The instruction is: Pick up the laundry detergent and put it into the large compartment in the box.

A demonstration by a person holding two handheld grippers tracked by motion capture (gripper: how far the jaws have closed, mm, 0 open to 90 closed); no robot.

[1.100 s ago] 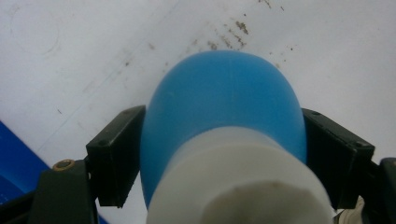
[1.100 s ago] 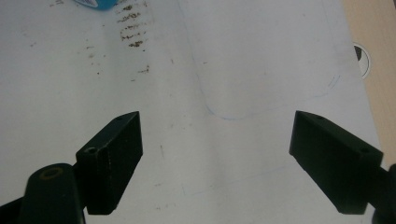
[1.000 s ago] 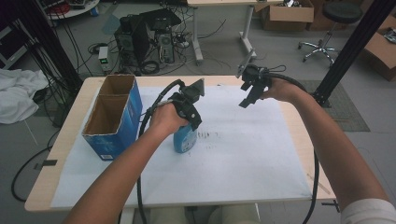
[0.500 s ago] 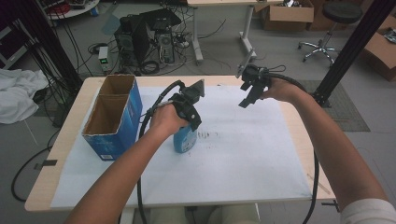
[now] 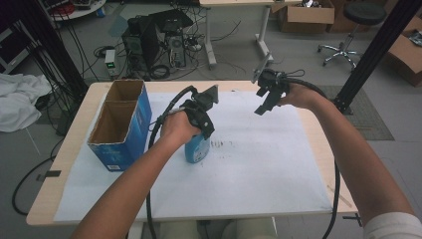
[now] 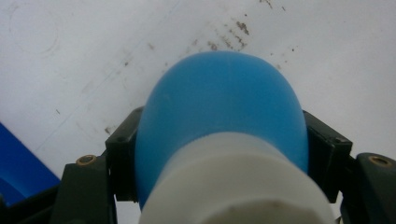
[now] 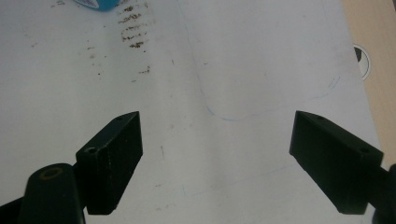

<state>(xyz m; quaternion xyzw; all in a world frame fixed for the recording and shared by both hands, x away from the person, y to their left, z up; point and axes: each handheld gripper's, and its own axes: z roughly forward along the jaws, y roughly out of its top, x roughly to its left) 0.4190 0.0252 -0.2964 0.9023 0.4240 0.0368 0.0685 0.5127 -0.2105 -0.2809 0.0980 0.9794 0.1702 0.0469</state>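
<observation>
While upright, bottle (image 5: 197, 148) within left tongs (image 5: 201, 130).

Blue bottle (image 5: 197, 149), white cap (image 6: 233, 182), rounded body. Stands upright on white sheet just right of box (image 5: 119, 124), near it, not touching. Dark smudges on sheet just beside bottle, side away from box.
</observation>
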